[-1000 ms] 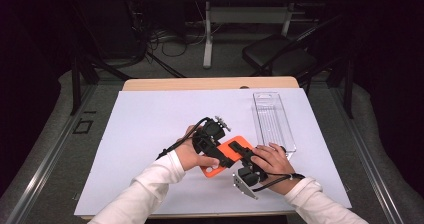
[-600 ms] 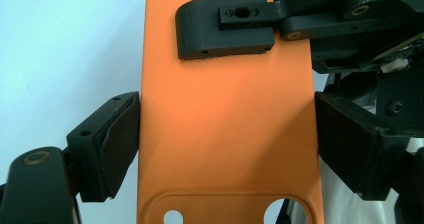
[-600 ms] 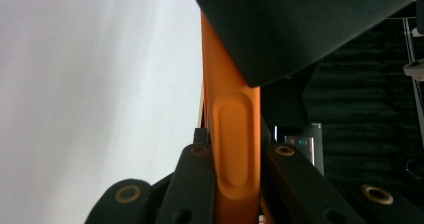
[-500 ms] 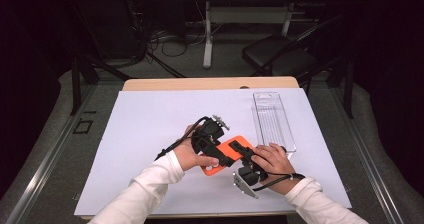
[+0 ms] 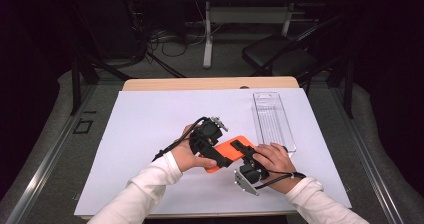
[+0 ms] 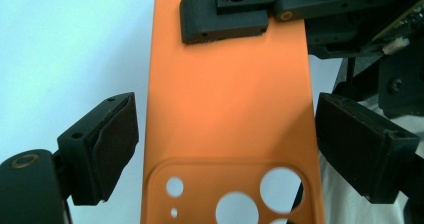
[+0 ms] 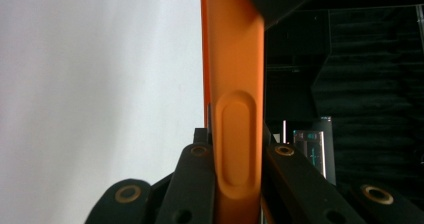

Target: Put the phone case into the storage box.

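An orange phone case (image 5: pixel 227 153) is held just above the white table cover, back side up, with its camera holes (image 6: pixel 235 204) near the left gripper view's bottom. My right gripper (image 7: pixel 237 184) is shut on one end of the case, both pads tight on its thin edge; its upper jaw shows as a black block (image 6: pixel 225 14) on the far end of the case. My left gripper (image 6: pixel 225 144) straddles the case's width. Its jaws have just been opening, and a gap shows between the left pad (image 6: pixel 112 144) and the case's edge.
A clear plastic tray (image 5: pixel 272 121) lies on the right side of the white cover (image 5: pixel 150 124), just beyond the right hand. Past the wooden table edge (image 5: pixel 210 84) stand a dark chair (image 5: pixel 280 56), desk legs and floor cables.
Both hands and the case stay where they were. No clear shift shows in the high view.
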A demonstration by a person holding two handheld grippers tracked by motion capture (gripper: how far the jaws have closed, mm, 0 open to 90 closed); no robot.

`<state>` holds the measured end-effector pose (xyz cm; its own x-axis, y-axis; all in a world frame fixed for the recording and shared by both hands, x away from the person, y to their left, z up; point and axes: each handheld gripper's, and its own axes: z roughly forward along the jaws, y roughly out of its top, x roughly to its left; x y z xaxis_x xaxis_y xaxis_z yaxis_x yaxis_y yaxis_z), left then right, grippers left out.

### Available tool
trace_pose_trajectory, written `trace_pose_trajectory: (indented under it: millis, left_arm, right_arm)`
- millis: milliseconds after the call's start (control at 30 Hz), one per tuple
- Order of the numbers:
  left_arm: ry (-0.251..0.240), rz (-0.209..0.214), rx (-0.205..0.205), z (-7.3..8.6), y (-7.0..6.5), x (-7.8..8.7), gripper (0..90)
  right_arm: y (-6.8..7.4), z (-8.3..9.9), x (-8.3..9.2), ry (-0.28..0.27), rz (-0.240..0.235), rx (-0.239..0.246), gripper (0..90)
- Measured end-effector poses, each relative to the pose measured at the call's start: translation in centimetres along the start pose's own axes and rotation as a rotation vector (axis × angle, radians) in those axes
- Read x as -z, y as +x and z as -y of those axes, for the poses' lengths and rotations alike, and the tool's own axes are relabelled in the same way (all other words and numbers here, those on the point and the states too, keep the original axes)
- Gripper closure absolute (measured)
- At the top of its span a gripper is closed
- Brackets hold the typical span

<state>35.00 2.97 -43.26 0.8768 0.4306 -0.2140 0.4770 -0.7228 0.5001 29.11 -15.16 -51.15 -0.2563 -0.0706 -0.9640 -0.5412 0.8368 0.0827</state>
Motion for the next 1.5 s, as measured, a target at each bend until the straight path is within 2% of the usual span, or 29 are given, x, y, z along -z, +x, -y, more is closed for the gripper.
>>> trace_pose_trajectory:
  millis: [133, 333, 400, 433, 467, 600, 700, 900, 1133, 1500]
  left_arm:
    - [-0.009, -0.006, -0.009, 0.3, -0.1, 0.4, 11.7]
    - [-0.017, -0.021, -0.019, 0.7, -0.3, 1.0, 11.7]
    - [-0.023, -0.023, -0.019, 0.9, -0.3, 1.3, 11.7]
    - [-0.024, -0.026, -0.02, 1.0, -0.3, 1.4, 11.7]
    - [-0.026, -0.026, -0.017, 1.2, -0.3, 1.5, 11.7]
    - [-0.034, -0.033, -0.012, 1.8, -0.2, 2.0, 11.7]
    - [-0.041, -0.042, -0.012, 2.1, -0.3, 2.4, 11.7]
    - [-0.061, -0.056, -0.011, 2.9, -0.4, 3.2, 11.8]
    - [-0.068, -0.063, -0.01, 3.8, -0.5, 4.0, 11.8]
    - [-0.082, -0.082, -0.014, 4.4, -0.4, 4.7, 12.1]
  right_arm:
    - [-0.1, 0.3, 0.1, 0.007, -0.01, -0.019, 86.8]
    - [-0.1, 0.5, 0.1, 0.002, -0.015, -0.027, 86.8]
    - [-0.2, 0.6, 0.2, 0.015, -0.022, -0.026, 86.8]
    - [-0.1, 0.7, 0.1, -0.004, -0.016, -0.038, 86.7]
    - [-0.2, 0.8, 0.2, 0.015, -0.021, -0.035, 86.7]
    - [-0.2, 1.1, 0.3, 0.019, -0.02, -0.055, 86.7]
    - [-0.3, 1.3, 0.4, 0.031, -0.025, -0.039, 86.8]
    - [-0.4, 1.5, 0.4, 0.03, -0.027, -0.064, 86.7]
    - [-0.6, 1.6, 0.4, 0.043, -0.041, -0.062, 86.8]
    - [-0.7, 1.6, 0.3, 0.03, -0.042, -0.075, 86.7]
